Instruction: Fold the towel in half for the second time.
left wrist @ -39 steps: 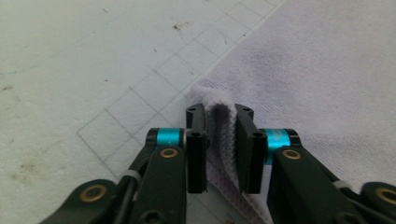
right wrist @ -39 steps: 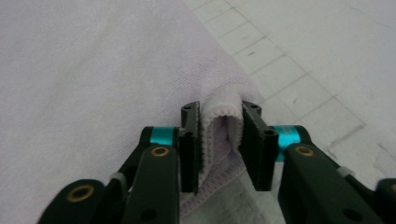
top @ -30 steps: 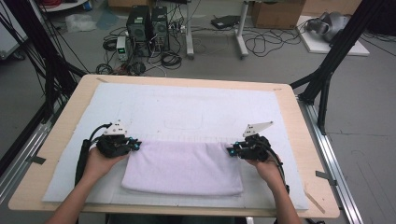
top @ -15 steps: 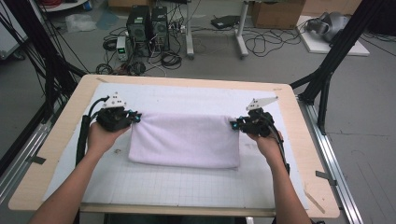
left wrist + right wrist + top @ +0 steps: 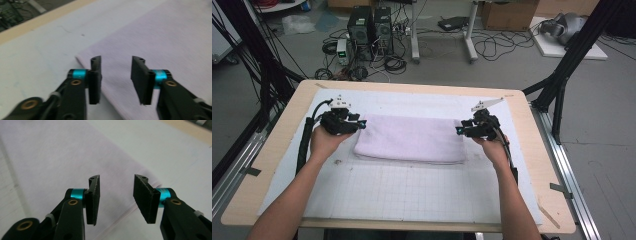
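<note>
A pale lilac towel (image 5: 411, 138) lies folded flat on the white mat (image 5: 412, 195), a long rectangle across the middle. My left gripper (image 5: 362, 123) hovers at the towel's far left corner, and my right gripper (image 5: 458, 131) at its far right corner. Both pairs of jaws have just been opening and stand apart with nothing pinched. The left gripper view has my left gripper (image 5: 116, 75) just above the towel's (image 5: 160, 42) corner. In the right gripper view my right gripper (image 5: 116, 196) stands over the towel's (image 5: 62, 157) layered edge.
The mat covers a wooden table (image 5: 537, 150) with bare margins at the sides. Black frame posts (image 5: 562, 85) rise at the far right and far left. Computers and cables (image 5: 372, 30) sit on the floor beyond the table.
Both hands carried the towel's edge away from the person, folding it over into a narrower band. The jaws of both grippers then parted and let go of the cloth.
</note>
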Demonstrator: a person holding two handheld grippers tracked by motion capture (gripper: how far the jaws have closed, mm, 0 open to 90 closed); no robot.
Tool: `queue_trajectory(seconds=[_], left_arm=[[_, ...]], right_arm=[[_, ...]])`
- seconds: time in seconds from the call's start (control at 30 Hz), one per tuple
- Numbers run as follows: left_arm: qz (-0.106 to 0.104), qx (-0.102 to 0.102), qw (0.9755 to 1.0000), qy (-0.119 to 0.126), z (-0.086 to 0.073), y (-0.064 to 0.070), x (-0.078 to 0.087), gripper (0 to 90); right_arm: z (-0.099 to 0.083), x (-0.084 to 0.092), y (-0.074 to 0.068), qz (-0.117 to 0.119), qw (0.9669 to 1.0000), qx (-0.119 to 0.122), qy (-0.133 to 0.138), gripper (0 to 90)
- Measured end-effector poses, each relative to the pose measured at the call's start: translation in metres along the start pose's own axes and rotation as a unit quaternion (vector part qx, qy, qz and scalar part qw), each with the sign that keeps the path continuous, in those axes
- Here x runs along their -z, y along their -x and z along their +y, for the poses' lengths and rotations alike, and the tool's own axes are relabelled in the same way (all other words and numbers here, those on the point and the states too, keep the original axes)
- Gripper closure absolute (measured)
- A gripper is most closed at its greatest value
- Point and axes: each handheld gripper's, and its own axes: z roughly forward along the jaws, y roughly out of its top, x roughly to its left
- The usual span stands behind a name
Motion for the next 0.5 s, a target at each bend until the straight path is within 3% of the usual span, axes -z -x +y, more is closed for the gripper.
queue_trajectory(seconds=[0.07,0.13,0.33,0.43,0.5], left_arm=[[-0.022,-0.011,0.9997,-0.001,-0.011,0.009,0.0,75.0],[-0.035,-0.018,0.9992,-0.011,-0.021,0.017,-0.001,77.0],[-0.039,-0.01,0.9988,-0.027,-0.049,0.023,-0.005,73.8],[-0.039,-0.003,0.9991,-0.017,-0.054,0.023,-0.006,72.4],[-0.036,-0.003,0.9992,-0.017,-0.054,0.024,-0.006,71.6]], right_arm=[[-0.009,-0.004,-0.007,0.007,0.9999,0.008,-0.008,63.1],[-0.017,-0.007,-0.013,0.015,0.9996,0.011,-0.02,63.7],[-0.037,-0.01,-0.024,0.026,0.9994,0.005,-0.024,63.7],[-0.043,-0.012,-0.027,0.034,0.9983,0.005,-0.047,63.8],[-0.044,-0.011,-0.028,0.032,0.9986,0.006,-0.041,63.8]])
